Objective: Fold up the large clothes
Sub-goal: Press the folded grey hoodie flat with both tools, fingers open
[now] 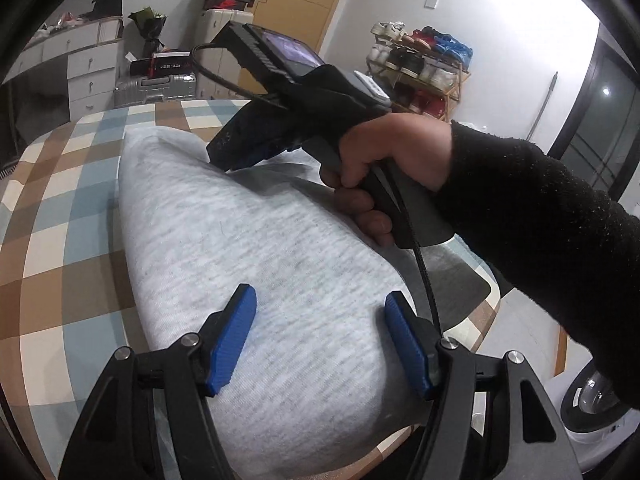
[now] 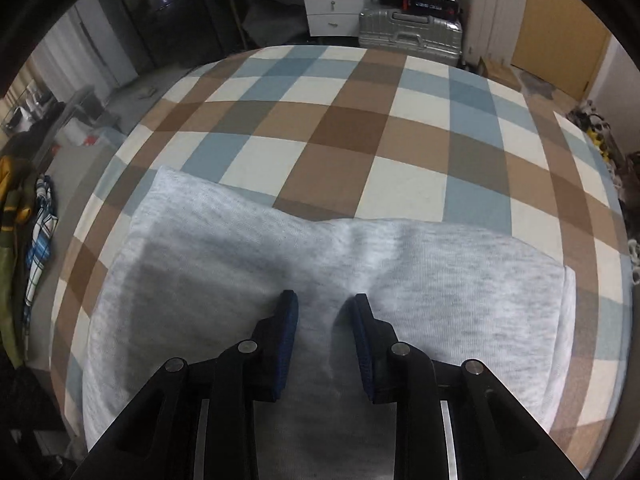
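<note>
While spread flat on the plaid bedsheet (image 2: 340, 128), a grey knit garment (image 2: 240, 248) is recorded. Left gripper (image 1: 320, 340) and right gripper (image 2: 326, 340) are held above it, fingers parted, nothing grasped. A single-layer pinch is judged likely to spoil the fold.

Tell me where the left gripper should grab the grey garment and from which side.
Judging by its pose, take the grey garment at its near rounded edge, which lies by the bed's edge. Bring the left gripper, now open above the cloth, down from the near side so one finger slides under the fold.
</note>
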A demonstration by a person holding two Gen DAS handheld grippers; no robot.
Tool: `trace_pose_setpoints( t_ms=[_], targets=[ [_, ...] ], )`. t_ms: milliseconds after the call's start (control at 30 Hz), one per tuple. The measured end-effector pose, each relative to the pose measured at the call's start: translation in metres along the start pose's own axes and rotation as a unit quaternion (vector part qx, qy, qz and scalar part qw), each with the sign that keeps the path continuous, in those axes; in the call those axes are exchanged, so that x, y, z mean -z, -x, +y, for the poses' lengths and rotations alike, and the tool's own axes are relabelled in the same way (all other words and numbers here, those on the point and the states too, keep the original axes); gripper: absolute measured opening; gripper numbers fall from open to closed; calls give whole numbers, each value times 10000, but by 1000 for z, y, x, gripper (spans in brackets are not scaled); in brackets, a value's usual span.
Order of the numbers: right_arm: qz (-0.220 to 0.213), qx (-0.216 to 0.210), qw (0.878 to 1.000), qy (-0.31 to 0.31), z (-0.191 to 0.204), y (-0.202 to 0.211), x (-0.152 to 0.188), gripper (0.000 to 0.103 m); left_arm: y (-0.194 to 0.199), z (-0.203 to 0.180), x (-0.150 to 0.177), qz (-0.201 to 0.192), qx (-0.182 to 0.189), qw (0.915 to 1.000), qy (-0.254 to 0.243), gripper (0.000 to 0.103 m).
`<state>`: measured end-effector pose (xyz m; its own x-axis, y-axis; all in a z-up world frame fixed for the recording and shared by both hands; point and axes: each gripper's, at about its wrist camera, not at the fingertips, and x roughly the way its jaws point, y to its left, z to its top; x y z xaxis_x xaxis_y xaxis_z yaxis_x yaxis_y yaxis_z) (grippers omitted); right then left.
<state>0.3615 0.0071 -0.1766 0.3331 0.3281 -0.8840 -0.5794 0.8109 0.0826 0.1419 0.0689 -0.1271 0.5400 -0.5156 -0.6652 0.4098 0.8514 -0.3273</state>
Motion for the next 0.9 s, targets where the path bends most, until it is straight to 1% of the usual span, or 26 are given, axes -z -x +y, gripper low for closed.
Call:
trace_pose_setpoints(
  t_ms=[67,100,133,167,200,267,333,367,400,433,467,500,533,600,633,700,767,833,867,900],
  targets=[
    [-41,17,9999,108,-1,11,2,26,0,-1,0,10,-17,10000,-51,60],
    [-54,120,9998,157,-3,22,3,26,0,-1,0,11,-11,10000,-37,60],
    [-120,301,9994,84,-5,37,6,27,-1,1,0,-18,-4,10000,-47,60],
    [-267,326,9991,-72,-9,53,14,27,-1,1,0,-35,16,10000,-28,60],
    [-433,126,9988,-175,-14,70,22,27,-1,1,0,-59,31,10000,-6,60],
    [-728,-297,9967,-208,-15,105,50,27,-2,1,1,-106,25,9999,21,60],
    [-858,-461,9952,-134,-12,123,85,27,-3,1,2,-135,1,9999,19,60],
    [-717,-374,9967,-38,-8,118,103,26,-3,1,2,-137,2,9999,28,60],
    [-486,-214,9986,17,-5,104,115,25,-4,2,1,-131,13,9999,39,60],
    [-172,-172,9997,-48,-4,77,131,26,-5,1,1,-97,40,9999,35,60],
    [-331,-324,9987,-197,-7,61,145,26,-8,0,1,-66,38,10000,18,60],
    [-796,-385,9958,-252,-10,63,151,26,-8,-2,1,-85,-16,10000,-1,60],
    [-854,-413,9951,-285,-11,64,153,26,-9,-3,0,-71,-67,10000,-19,60],
    [-741,-501,9939,-639,-16,67,149,25,-9,-4,-2,-21,-149,9999,-1,60],
    [-735,-448,9939,-684,-16,70,148,25,-9,-4,-1,-10,-174,9998,-4,60],
    [-713,-281,9955,-564,-11,83,146,26,-9,-5,-1,5,-232,9997,-27,60],
    [-1034,-532,9909,-676,-12,110,154,26,-8,-4,1,-10,-242,9997,3,60],
    [-1198,-619,9888,-640,-8,126,169,28,-8,-5,3,-37,-275,9996,-3,60],
    [-1123,-585,9902,-583,-3,123,177,27,-9,-5,3,-41,-290,9996,14,60],
    [-924,-467,9932,-538,2,111,186,23,-9,-7,4,-36,-326,9995,4,60]
  ],
)
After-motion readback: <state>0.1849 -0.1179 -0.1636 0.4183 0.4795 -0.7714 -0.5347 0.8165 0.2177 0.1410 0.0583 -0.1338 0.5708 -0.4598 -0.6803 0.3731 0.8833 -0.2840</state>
